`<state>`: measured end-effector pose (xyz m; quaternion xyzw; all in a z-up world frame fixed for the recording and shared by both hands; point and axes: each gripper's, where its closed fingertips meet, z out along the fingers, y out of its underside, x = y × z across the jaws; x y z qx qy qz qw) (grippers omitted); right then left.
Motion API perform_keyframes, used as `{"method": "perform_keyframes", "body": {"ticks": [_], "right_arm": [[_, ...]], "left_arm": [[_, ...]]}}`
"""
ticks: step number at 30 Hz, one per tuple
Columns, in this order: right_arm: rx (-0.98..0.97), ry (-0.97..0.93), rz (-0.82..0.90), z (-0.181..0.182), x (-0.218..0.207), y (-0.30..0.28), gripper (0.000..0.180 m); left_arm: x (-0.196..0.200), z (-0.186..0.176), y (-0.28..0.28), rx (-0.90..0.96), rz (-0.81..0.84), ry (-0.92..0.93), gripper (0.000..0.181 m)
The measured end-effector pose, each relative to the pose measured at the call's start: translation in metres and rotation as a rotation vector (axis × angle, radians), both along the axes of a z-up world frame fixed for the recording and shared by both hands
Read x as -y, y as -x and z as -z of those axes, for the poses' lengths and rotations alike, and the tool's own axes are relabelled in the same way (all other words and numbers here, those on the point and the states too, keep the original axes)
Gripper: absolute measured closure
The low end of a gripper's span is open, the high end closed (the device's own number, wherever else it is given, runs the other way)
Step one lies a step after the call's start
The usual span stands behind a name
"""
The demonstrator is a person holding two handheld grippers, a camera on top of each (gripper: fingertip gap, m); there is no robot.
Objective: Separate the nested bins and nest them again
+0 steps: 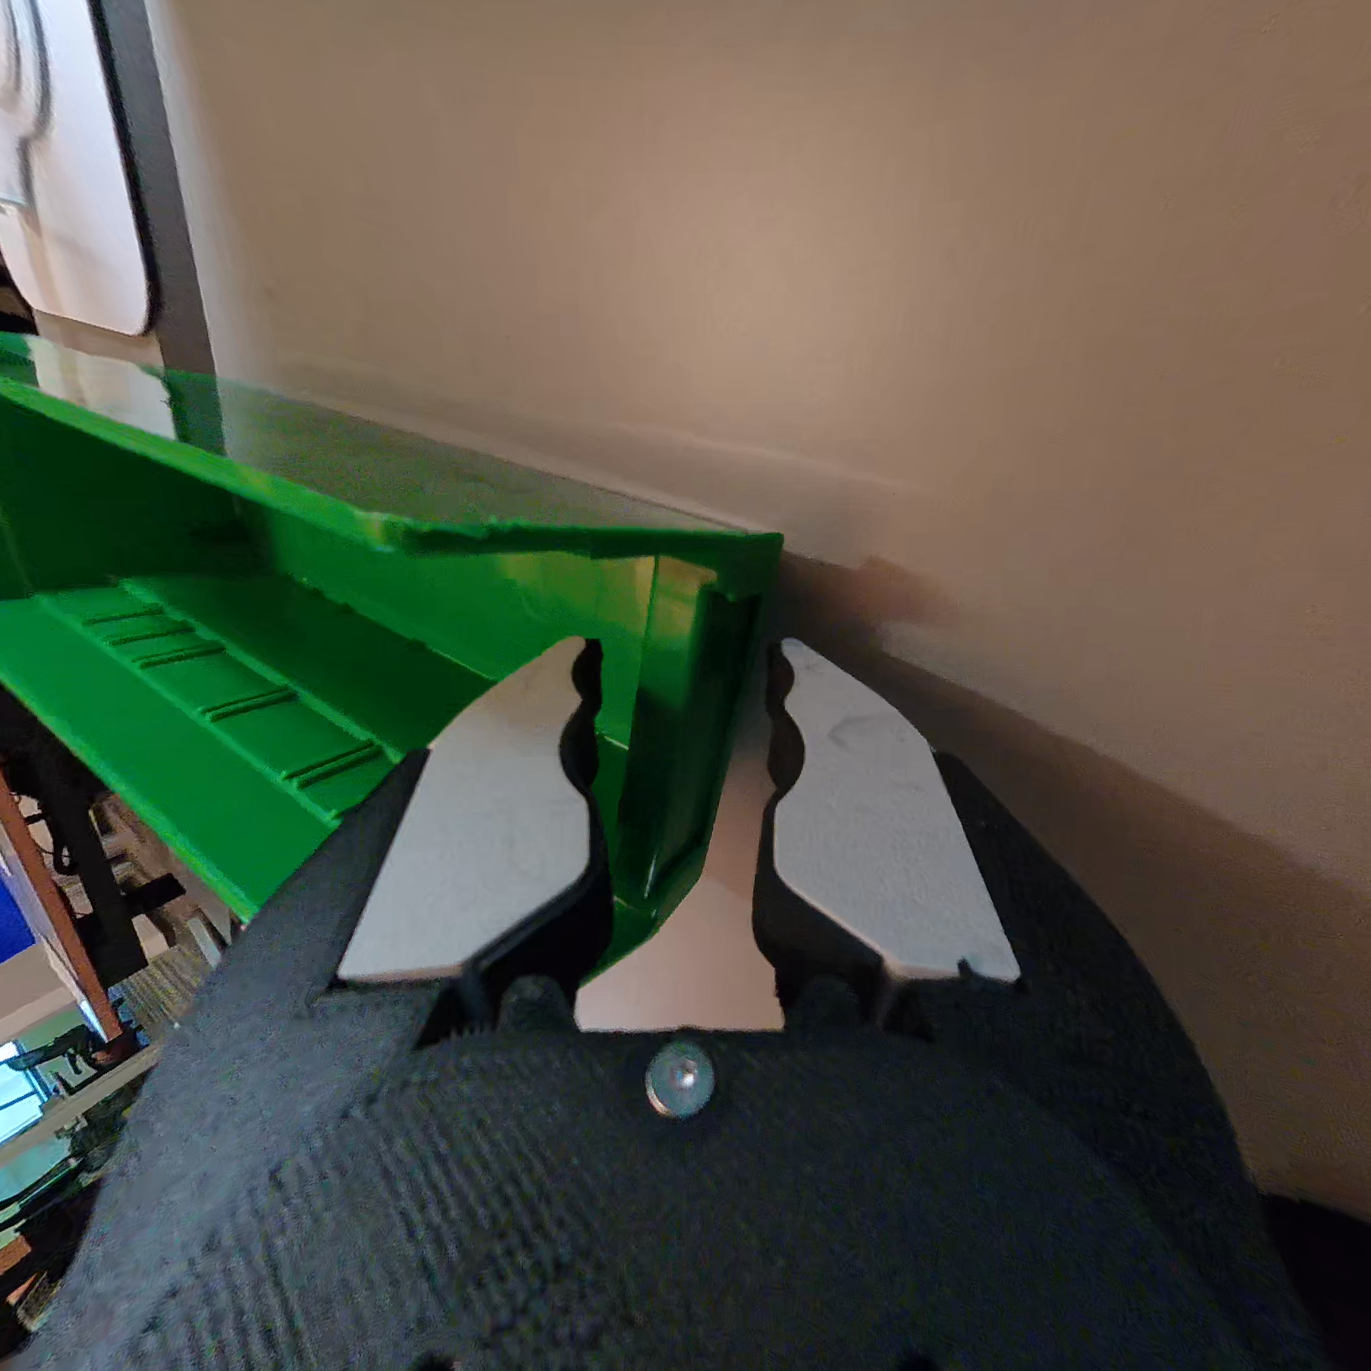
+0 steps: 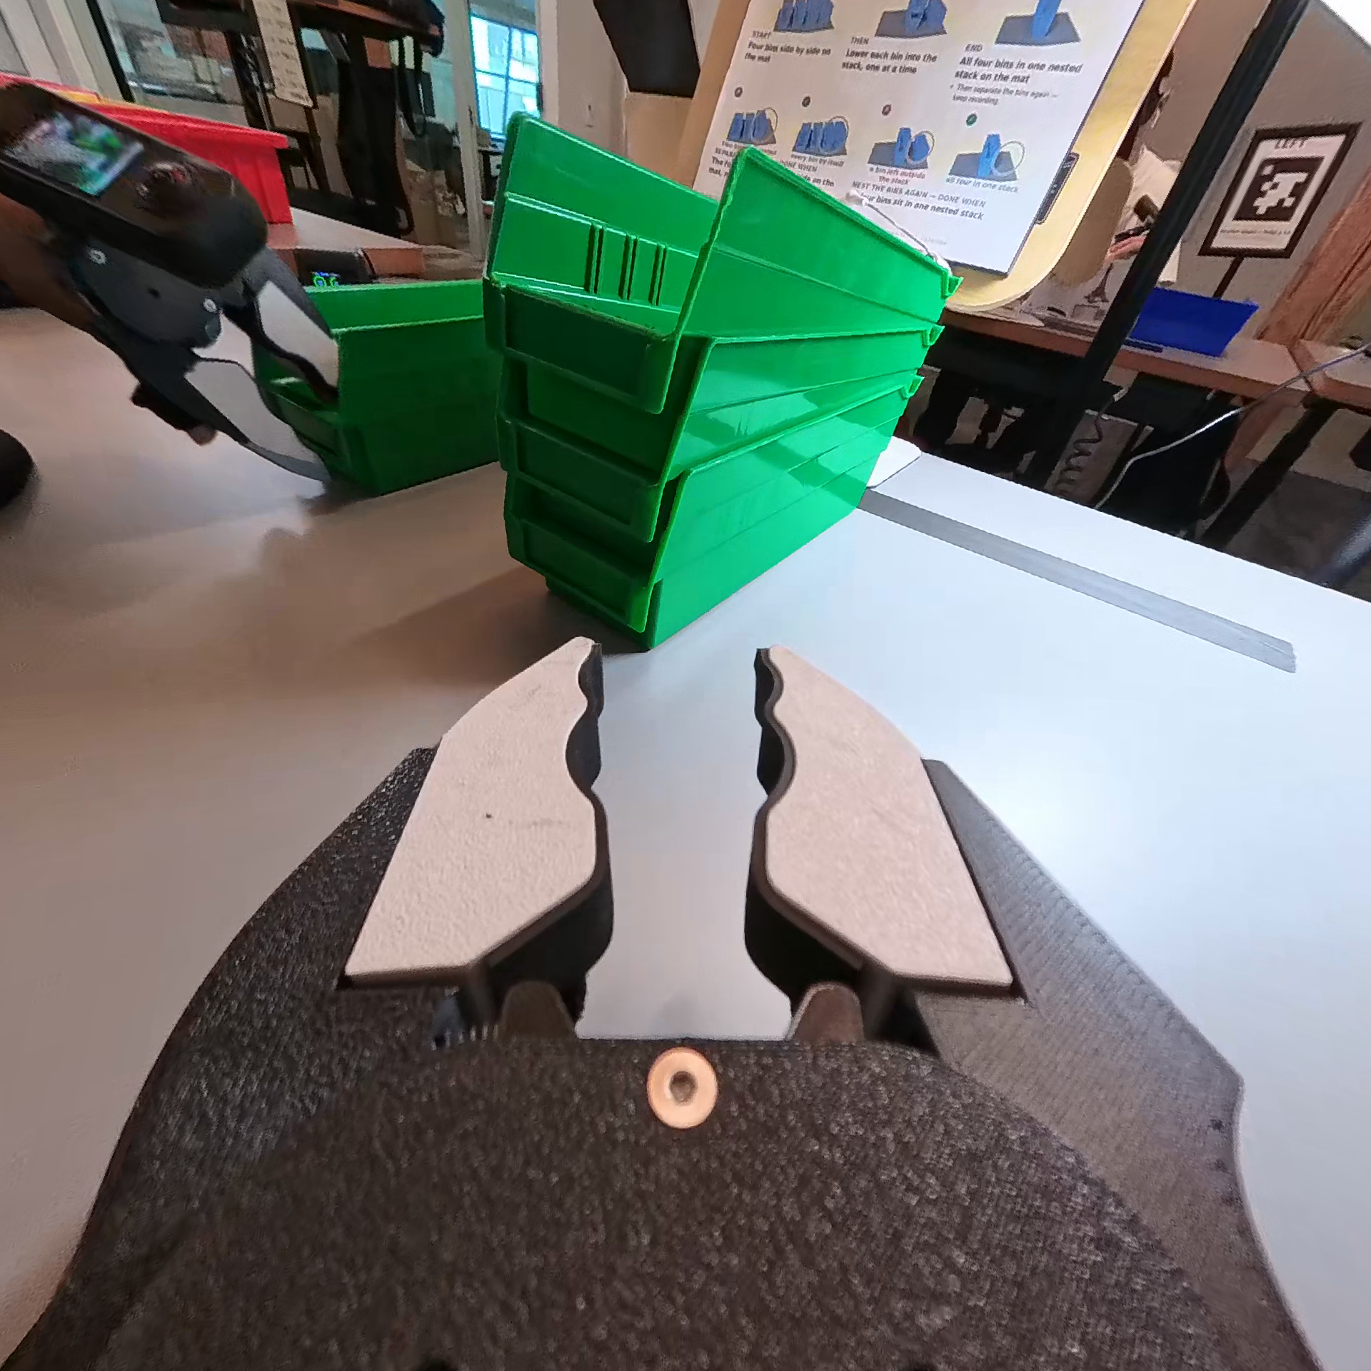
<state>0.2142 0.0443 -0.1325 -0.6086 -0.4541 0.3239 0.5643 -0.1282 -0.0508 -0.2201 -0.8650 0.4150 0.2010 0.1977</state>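
1. Grey tabletop (image 2: 1039, 705), smooth and matte, with a dark tape strip (image 2: 1076, 575) running diagonally across its far right part.
2. Behind the table: an instruction poster (image 2: 912, 119) on a curved board, a framed black-and-white marker tag (image 2: 1276, 193), a blue bin (image 2: 1187, 319) on a wooden bench, a red bin (image 2: 215, 148) far left, windows at the back.
3. Left wrist view is mostly a plain beige wall (image 1: 816, 297); part of a whiteboard and a dark post at top left.
4. Nested stack (image 2: 668, 460) of green bins stands mid-table, straight ahead of the right gripper (image 2: 679, 660). Top bin of the stack is tilted up, not seated flat.
5. Separate green bin (image 2: 400, 386) sits on the table just left of the stack.
6. Left gripper (image 2: 297, 386) is at that bin's near end. In its own view the fingers straddle the bin's end wall (image 1: 668, 742): left finger inside against the wall, right finger outside with a visible gap. Not clamped; jaws partly apart.
7. Right gripper: jaws parted with bare table between them, holding nothing, low over the table and short of the stack.
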Motion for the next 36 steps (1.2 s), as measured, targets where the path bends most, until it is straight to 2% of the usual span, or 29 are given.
{"method": "perform_keyframes", "body": {"ticks": [3,7,11,17,25,28,31,36], "right_arm": [[-0.013,0.002,0.003,-0.002,-0.001,-0.002,0.141],[-0.008,0.004,0.019,0.000,-0.003,-0.002,0.137],[-0.008,0.006,0.032,0.001,-0.005,-0.003,0.132],[0.003,0.002,0.029,0.003,-0.004,-0.002,0.132],[0.016,-0.006,0.029,0.006,-0.004,-0.001,0.132],[0.017,-0.012,0.032,0.006,-0.003,-0.001,0.132],[0.018,-0.018,0.032,0.006,-0.003,-0.001,0.132],[0.022,-0.022,0.031,0.006,-0.003,0.000,0.132]], "left_arm": [[-0.002,0.004,0.002,0.010,0.015,-0.017,0.150],[-0.006,-0.001,0.003,-0.008,0.051,-0.072,0.150],[-0.009,-0.025,-0.009,0.020,0.071,-0.132,0.151],[-0.013,-0.084,-0.033,0.074,0.080,-0.200,0.150],[-0.044,-0.201,-0.093,0.013,0.187,-0.339,0.150],[-0.058,-0.230,-0.127,0.014,0.229,-0.345,0.150],[-0.073,-0.238,-0.159,0.022,0.264,-0.323,0.151],[-0.100,-0.220,-0.197,0.023,0.298,-0.272,0.151]]}}
